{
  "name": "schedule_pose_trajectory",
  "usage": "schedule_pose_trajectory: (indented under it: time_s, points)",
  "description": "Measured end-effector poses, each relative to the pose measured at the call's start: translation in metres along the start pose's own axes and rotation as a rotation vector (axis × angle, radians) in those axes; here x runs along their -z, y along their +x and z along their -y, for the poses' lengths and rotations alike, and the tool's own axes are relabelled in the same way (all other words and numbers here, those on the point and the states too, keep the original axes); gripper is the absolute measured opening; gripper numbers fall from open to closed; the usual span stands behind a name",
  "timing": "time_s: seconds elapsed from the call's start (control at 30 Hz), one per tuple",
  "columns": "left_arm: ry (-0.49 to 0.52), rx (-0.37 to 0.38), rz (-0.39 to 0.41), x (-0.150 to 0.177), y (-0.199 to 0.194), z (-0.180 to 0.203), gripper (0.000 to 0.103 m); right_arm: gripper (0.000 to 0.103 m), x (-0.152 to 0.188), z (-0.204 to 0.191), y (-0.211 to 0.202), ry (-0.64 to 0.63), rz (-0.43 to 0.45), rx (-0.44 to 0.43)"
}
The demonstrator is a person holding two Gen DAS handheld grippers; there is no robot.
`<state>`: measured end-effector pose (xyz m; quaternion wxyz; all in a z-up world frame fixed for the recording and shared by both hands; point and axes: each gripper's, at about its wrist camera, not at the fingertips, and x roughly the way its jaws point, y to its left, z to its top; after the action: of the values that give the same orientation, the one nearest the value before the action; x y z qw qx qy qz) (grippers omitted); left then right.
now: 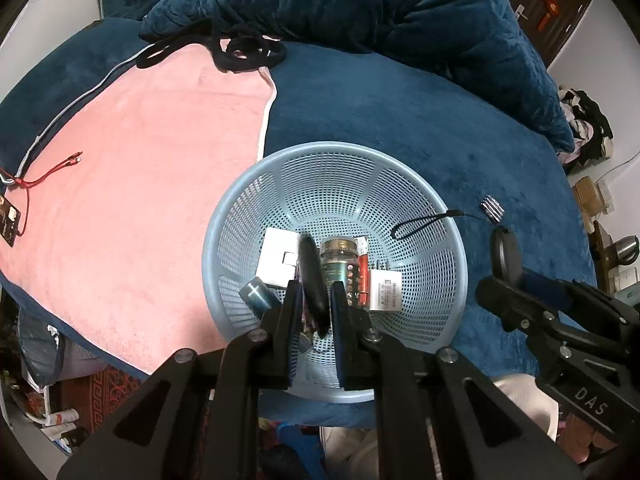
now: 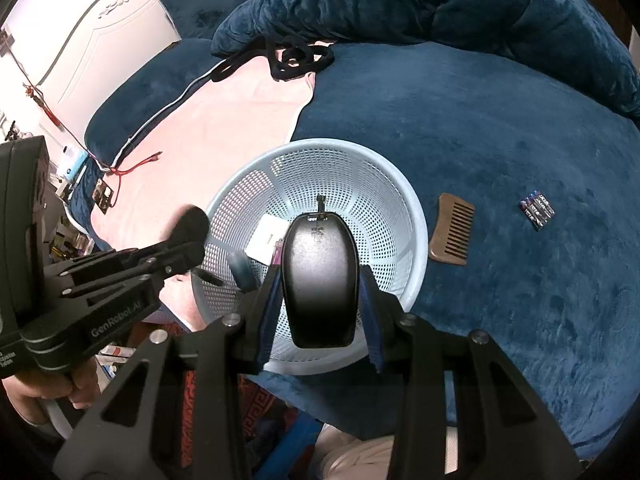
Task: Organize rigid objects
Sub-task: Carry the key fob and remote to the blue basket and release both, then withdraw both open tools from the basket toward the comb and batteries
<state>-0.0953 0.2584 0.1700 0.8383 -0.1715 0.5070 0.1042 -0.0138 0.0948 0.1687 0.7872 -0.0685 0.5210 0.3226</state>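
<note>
A light blue mesh basket (image 1: 420, 216) sits on the blue bed; it also shows in the right wrist view (image 2: 384, 184). It holds a white box (image 1: 276, 256), a green jar (image 1: 340, 264), a red item and a white packet. My left gripper (image 1: 314, 300) is shut on a thin black oval object (image 1: 314, 280) over the basket. My right gripper (image 2: 320, 292) is shut on a black oval case (image 2: 320, 272) with a strap, above the basket's near rim. A wooden comb (image 2: 454, 230) and a pack of batteries (image 2: 537, 209) lie on the bed to the right.
A pink towel (image 1: 152, 184) covers the bed's left part, with a red cable (image 1: 52, 172) and black cord (image 1: 244, 54) on it. A rumpled blue duvet (image 1: 360, 4) lies behind. The bed edge and floor clutter are at the bottom left.
</note>
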Motion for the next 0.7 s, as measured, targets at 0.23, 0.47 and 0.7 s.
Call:
schedule_pose_trajectory:
  time_s: [0.23, 0.47, 0.7]
  points:
    - [-0.010, -0.023, -0.001, -0.002, 0.000, -0.001, 0.057, 0.062, -0.002, 0.001, -0.002, 0.024, 0.008, -0.003]
    - [-0.057, -0.047, -0.029, 0.003, 0.007, -0.011, 0.096, 0.083, -0.001, 0.004, -0.002, 0.046, 0.007, 0.010]
    - [-0.057, -0.076, -0.048, 0.005, 0.010, -0.014, 0.099, 0.099, 0.002, 0.009, 0.000, 0.080, -0.007, 0.020]
